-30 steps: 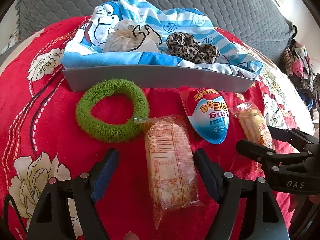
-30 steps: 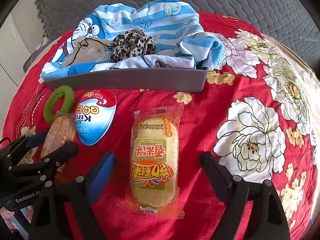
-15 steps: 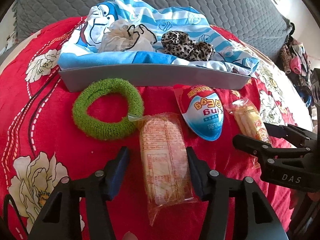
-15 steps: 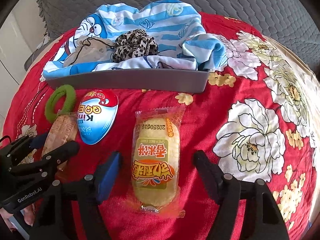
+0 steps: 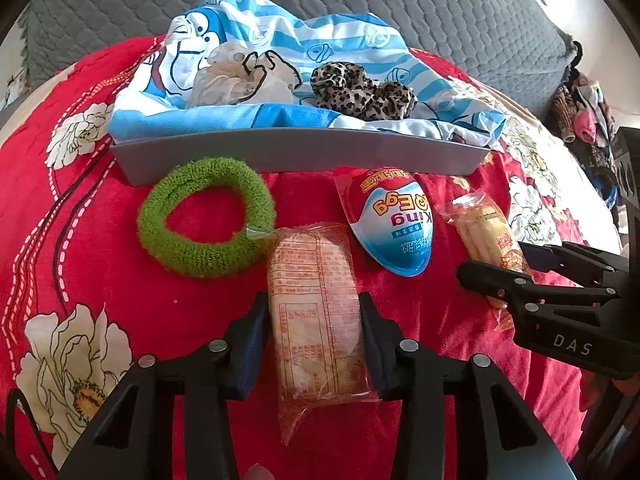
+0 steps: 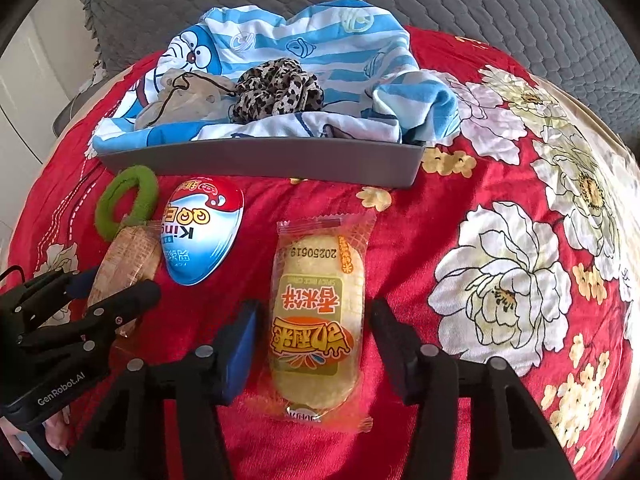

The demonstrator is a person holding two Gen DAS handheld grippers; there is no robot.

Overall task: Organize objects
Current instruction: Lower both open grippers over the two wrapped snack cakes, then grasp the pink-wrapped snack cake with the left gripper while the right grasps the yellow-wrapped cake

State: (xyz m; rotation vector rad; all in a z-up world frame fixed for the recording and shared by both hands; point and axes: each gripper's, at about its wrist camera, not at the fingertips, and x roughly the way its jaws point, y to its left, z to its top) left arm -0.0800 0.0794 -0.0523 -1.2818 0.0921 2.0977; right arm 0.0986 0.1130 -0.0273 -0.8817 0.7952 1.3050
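Red floral bedspread (image 6: 460, 208) carries grey tray (image 6: 260, 160); snacks (image 6: 316, 300); green scrunchie (image 5: 204, 224).

We see a fuzzy green hair tie (image 5: 206, 216), two glossy clear-plastic snack wrappers (image 5: 320, 316) (image 6: 316, 312), a matt grey plastic tray (image 5: 304, 152), and a soft red floral cloth (image 6: 420, 240).

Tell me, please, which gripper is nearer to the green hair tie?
Left. The left gripper is closing around a rice cracker pack whose far corner touches the green hair tie. The right gripper closes around another pack, beyond the egg-shaped pack.
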